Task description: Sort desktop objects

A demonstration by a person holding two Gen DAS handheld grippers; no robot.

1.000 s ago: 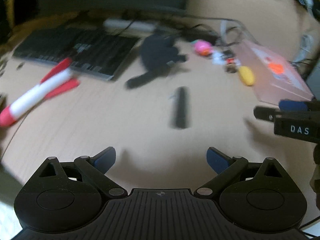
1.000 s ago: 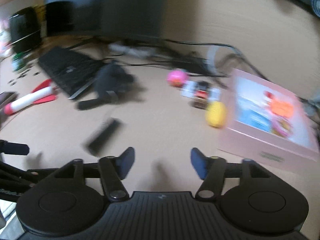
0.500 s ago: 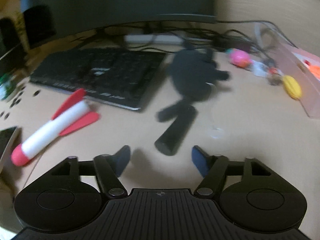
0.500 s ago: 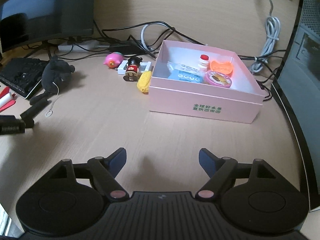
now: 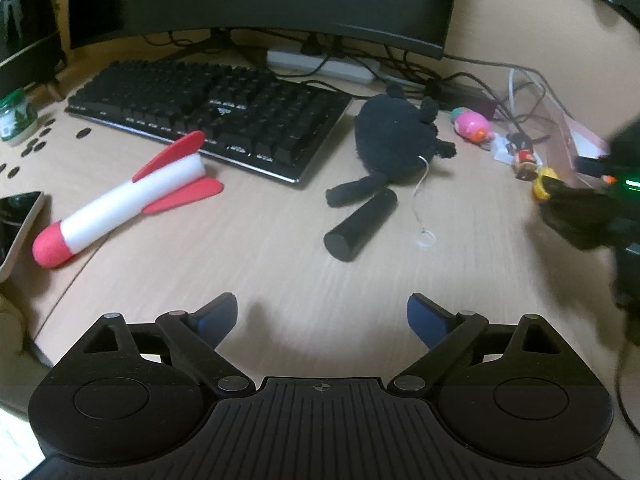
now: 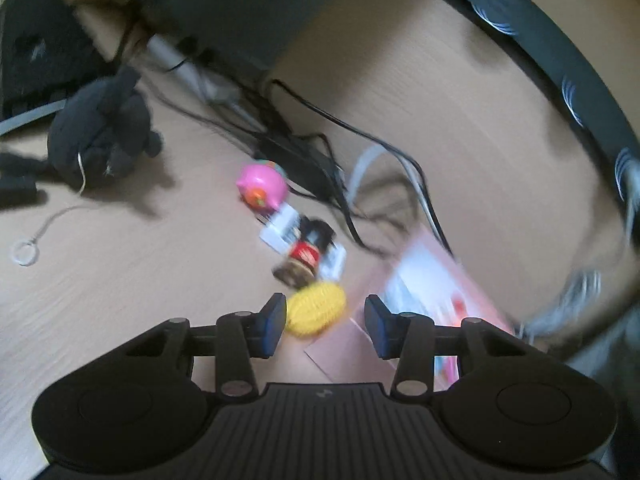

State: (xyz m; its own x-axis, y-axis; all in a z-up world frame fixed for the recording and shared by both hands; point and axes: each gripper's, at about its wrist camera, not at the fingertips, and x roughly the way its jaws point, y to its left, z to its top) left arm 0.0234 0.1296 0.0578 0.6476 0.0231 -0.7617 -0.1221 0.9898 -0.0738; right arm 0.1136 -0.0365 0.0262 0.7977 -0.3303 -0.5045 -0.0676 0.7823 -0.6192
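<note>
My left gripper (image 5: 320,316) hangs over bare desk, its jaws opening with nothing between them. Just ahead of it lie a black cylinder (image 5: 360,226) and a black plush toy (image 5: 396,136); a red and white foam rocket (image 5: 120,200) is to the left. My right gripper (image 6: 326,322) is low beside the pink box (image 6: 420,280), its jaws closing around a yellow corn toy (image 6: 316,308). The corn sits against the left pad, with a gap to the right pad. Beyond it are a small figurine (image 6: 308,248) and a pink toy (image 6: 262,186).
A black keyboard (image 5: 212,112), a monitor base and a tangle of cables (image 5: 460,80) line the back of the desk. A phone (image 5: 20,216) and a small jar (image 5: 14,120) lie far left. The plush toy's string ring (image 5: 426,238) rests near the cylinder.
The right gripper swung from a high look over the pink box down to the yellow corn, and its jaws narrowed around it. The left gripper's jaws narrowed, then widened again, close to the black cylinder.
</note>
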